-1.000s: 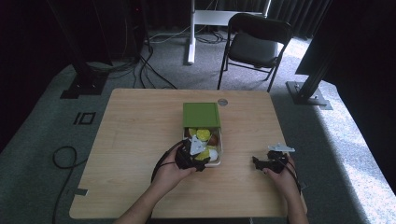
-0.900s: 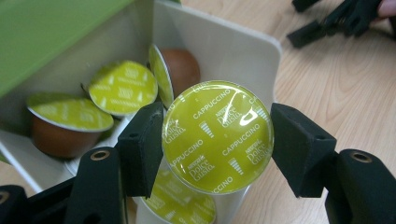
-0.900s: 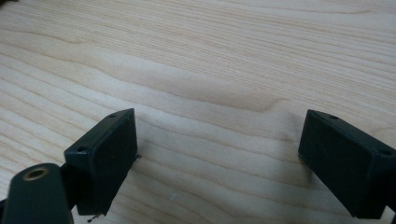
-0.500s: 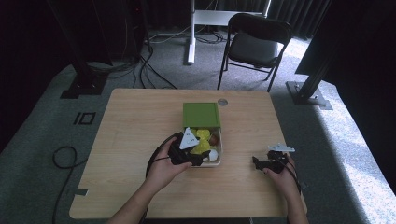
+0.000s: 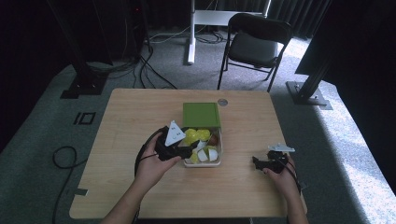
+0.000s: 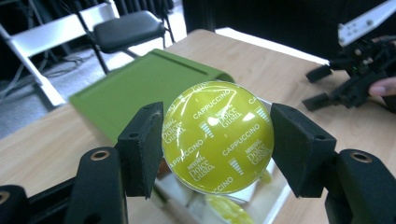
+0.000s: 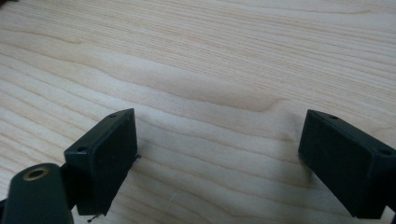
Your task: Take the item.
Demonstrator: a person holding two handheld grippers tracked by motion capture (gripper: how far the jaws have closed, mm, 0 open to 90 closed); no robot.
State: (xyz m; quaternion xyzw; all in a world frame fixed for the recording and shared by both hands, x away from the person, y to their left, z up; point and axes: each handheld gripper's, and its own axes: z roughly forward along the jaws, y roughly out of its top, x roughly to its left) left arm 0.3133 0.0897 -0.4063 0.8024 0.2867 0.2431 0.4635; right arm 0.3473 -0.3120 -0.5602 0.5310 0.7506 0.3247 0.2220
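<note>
One wooden table (image 5: pixel 140 116), carpeted room, folding chair (image 5: pixel 254 44). Left gripper (image 6: pixel 217 140) clamps a yellow capsule (image 6: pixel 217 135) reading "Cappuccino, Nescafé Dolce Gusto"; right gripper (image 7: pixel 217 158) gapes wide.

My left gripper (image 6: pixel 217 140) has its jaws closed on a yellow capsule (image 6: pixel 217 136) printed "CAPPUCCINO". Behind it lies the green lid (image 6: pixel 140 88) on the table (image 6: pixel 261 60). Below is another yellow capsule (image 6: pixel 224 211). My right gripper (image 6: pixel 348 79) sits far right.

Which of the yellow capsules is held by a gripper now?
The yellow capsule printed "Cappuccino", between the left gripper fingers above the box; the other yellow ones lie inside it.
</note>
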